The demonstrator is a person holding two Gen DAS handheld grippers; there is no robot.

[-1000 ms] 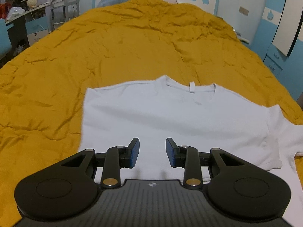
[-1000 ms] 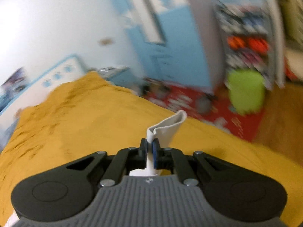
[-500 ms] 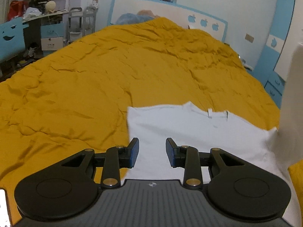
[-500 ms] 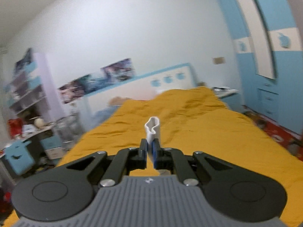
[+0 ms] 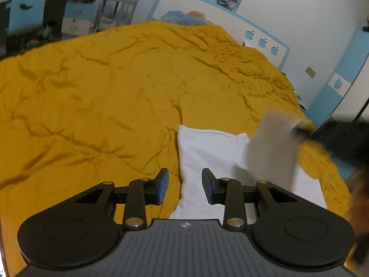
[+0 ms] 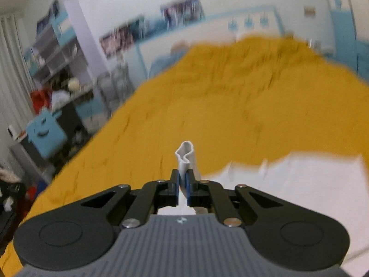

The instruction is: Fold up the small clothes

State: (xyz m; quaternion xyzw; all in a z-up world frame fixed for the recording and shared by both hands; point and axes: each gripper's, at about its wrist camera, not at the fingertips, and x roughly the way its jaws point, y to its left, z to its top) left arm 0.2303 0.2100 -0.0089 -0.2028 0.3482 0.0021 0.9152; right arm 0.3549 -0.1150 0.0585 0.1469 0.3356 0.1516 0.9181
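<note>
My right gripper (image 6: pixel 183 185) is pinched tight on a fold of the white shirt (image 5: pixel 207 152), a loop of cloth poking up past the pads. The rest of the shirt lies on the yellow bedspread (image 5: pixel 103 97), its lifted part hanging as a blurred grey flap at the right of my left view. My left gripper (image 5: pixel 185 185) is spread, nothing between its fingers, hovering over the shirt's near left edge.

The cloth is light, thin and limp; it sags from whatever point I hold, so I judge one pinch will let the fold droop crooked. The best holds are hems and corners, where doubled fabric gives the pads something to bite. It won't break, but could slip or wrinkle.
</note>
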